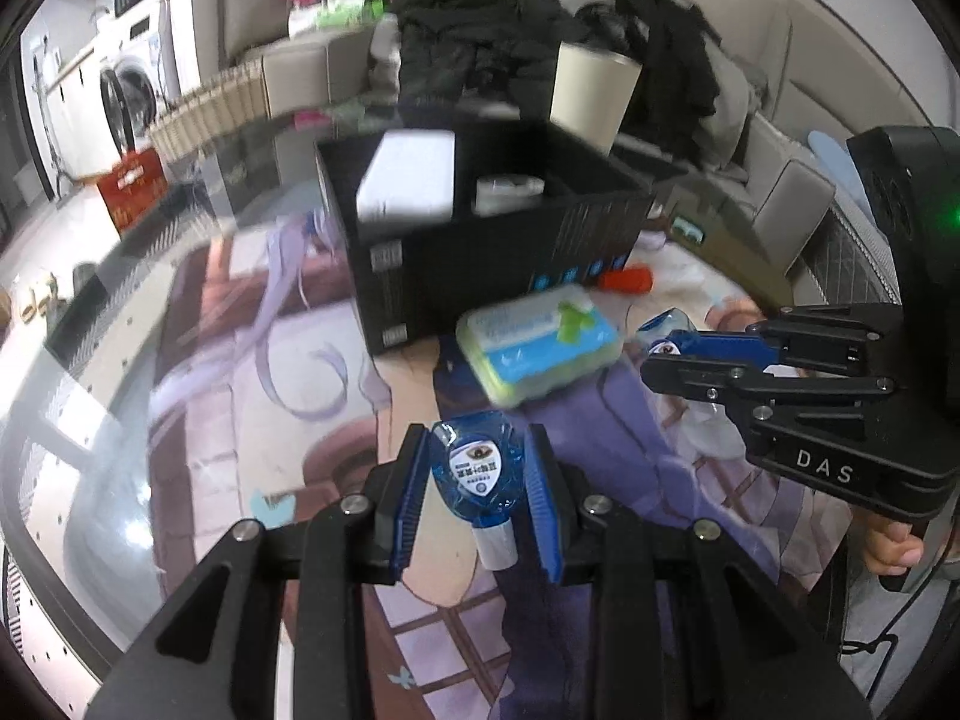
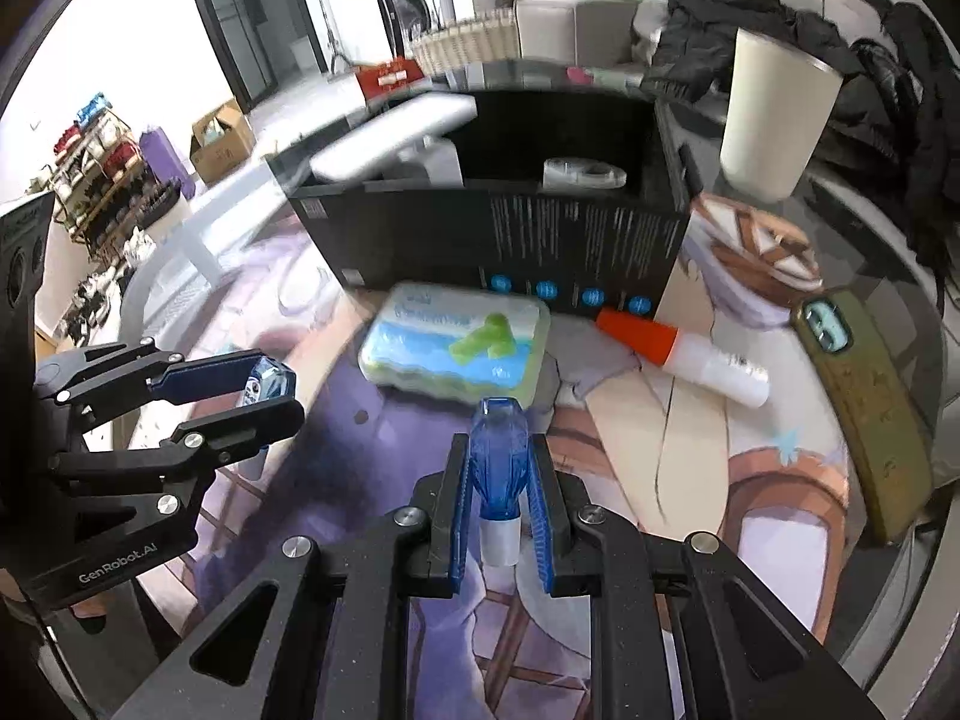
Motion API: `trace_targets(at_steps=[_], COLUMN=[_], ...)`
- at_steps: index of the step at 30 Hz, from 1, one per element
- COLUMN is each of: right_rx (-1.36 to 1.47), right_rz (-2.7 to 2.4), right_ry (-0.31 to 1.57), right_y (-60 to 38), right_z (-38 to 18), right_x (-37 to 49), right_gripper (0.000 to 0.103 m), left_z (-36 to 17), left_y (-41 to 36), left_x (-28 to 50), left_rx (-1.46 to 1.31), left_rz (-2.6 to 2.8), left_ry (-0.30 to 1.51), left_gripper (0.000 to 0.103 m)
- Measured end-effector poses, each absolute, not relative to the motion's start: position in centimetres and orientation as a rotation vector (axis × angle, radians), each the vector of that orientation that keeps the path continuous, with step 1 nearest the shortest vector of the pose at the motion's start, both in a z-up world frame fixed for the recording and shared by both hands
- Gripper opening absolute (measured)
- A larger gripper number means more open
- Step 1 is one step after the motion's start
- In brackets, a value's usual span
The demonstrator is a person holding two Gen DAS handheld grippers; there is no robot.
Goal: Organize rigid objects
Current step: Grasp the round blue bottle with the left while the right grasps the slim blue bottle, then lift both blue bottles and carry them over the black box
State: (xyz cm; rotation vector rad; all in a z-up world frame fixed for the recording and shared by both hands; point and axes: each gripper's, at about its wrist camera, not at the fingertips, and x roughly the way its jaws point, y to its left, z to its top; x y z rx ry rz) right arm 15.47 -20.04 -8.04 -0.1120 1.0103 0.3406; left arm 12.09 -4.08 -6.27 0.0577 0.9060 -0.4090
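Observation:
My left gripper (image 1: pixel 477 450) is shut on a small blue eye-drop bottle (image 1: pixel 477 474) with a white cap, held above the printed mat. My right gripper (image 2: pixel 499 456) is shut on a second blue bottle (image 2: pixel 499 462), seen edge-on. Each gripper shows in the other's view: the right one (image 1: pixel 654 357) at right, the left one (image 2: pixel 282 393) at left. Ahead stands an open black box (image 1: pixel 480 264) (image 2: pixel 510 240) with a white box (image 1: pixel 408 180) and a small white item (image 1: pixel 509 191) inside. A green-blue wipes pack (image 1: pixel 537 342) (image 2: pixel 456 342) lies before it.
A white tube with orange cap (image 2: pixel 684 354) lies right of the wipes pack. A beige cup (image 2: pixel 777 120) stands behind the box at right. An olive phone case (image 2: pixel 864 396) lies at the table's right edge. Dark clothes (image 1: pixel 528 30) cover the sofa behind.

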Motion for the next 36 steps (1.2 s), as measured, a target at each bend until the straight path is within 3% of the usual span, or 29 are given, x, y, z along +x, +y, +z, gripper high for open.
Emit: trace_targets(at_steps=[15, 28, 36], right_rx=[-0.137, -0.108, -0.092], right_rz=[0.351, 0.335, 0.319], right_ry=[0.679, 0.550, 0.553], right_y=[-19.8, -20.0, -19.5], right_z=[-2.0, 2.2, 3.3], right_x=[12.3, 12.4, 16.7], right_gripper=[0.017, 0.017, 0.017], left_z=[0.2, 3.4, 2.8], left_y=[-3.4, -3.1, -1.5], left_x=[9.8, 12.3, 17.1], left_rx=[0.049, 0.026, -0.016], left_rz=[-0.425, -0.398, -0.326], left_ry=[0.579, 0.454, 0.494], left_gripper=[0.030, 0.030, 0.030])
